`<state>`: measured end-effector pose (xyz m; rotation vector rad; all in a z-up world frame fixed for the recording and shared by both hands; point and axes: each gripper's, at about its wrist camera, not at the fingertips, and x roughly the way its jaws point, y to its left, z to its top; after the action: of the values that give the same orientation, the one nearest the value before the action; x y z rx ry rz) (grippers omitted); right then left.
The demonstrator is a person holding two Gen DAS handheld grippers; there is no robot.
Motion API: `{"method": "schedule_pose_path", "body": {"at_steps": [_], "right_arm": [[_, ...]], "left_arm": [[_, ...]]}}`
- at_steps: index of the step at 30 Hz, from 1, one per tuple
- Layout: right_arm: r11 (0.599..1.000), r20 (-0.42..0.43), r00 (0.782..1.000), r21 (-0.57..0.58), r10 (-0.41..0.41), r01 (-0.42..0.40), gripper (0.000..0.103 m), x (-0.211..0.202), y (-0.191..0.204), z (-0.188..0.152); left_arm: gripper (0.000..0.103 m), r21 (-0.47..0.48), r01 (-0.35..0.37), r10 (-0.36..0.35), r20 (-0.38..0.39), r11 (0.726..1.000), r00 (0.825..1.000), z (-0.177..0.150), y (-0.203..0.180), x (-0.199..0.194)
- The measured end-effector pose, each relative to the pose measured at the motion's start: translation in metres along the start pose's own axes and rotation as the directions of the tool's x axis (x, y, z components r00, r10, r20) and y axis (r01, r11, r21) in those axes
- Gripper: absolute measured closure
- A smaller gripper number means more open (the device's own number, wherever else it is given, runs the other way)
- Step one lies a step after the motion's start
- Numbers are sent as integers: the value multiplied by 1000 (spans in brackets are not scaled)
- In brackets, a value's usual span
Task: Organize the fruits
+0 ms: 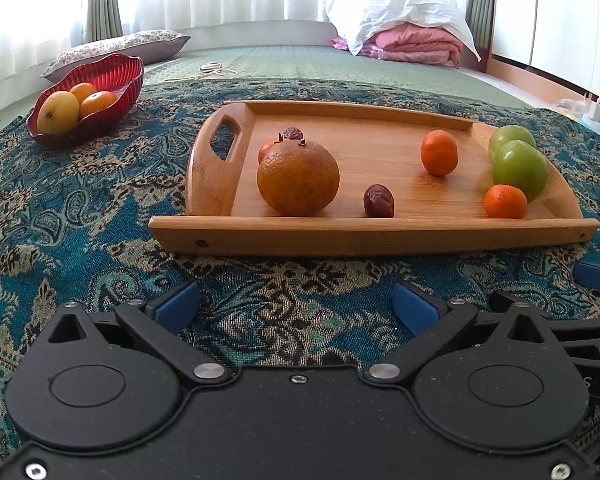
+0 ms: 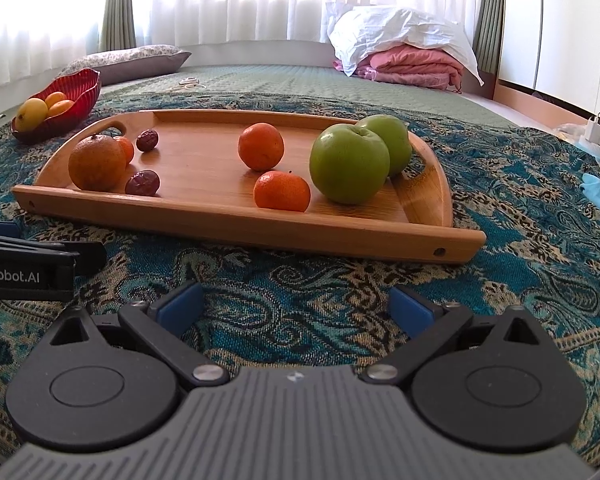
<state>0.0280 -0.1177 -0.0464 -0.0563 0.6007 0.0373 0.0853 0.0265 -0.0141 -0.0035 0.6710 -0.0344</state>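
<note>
Left wrist view: left gripper (image 1: 296, 304) spread wide, empty, short of the wooden handled tray (image 1: 372, 236). Large round orange (image 1: 298, 178) sits near its left handle; likely firm, rolls easily, best gripped across its middle.

Right wrist view: right gripper (image 2: 296, 304) spread, empty. Two green apples (image 2: 350, 164) at tray's right end.

Wooden tray (image 1: 380, 236) holds a large orange (image 1: 298, 178) and smaller fruits.

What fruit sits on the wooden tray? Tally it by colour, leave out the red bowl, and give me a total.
Orange fruits: 4
Green fruits: 2
Dark red fruits: 2
Total on the wooden tray: 8
</note>
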Motion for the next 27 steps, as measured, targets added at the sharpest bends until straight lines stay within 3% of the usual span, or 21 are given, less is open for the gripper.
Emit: {"method": "schedule_pose_path", "body": {"at_steps": [27], "right_arm": [[1000,2,1000,0,0,0,0,0,0,-1]], "left_arm": [[0,3,7,-7,1,1000,1000,-1,2,1]]}}
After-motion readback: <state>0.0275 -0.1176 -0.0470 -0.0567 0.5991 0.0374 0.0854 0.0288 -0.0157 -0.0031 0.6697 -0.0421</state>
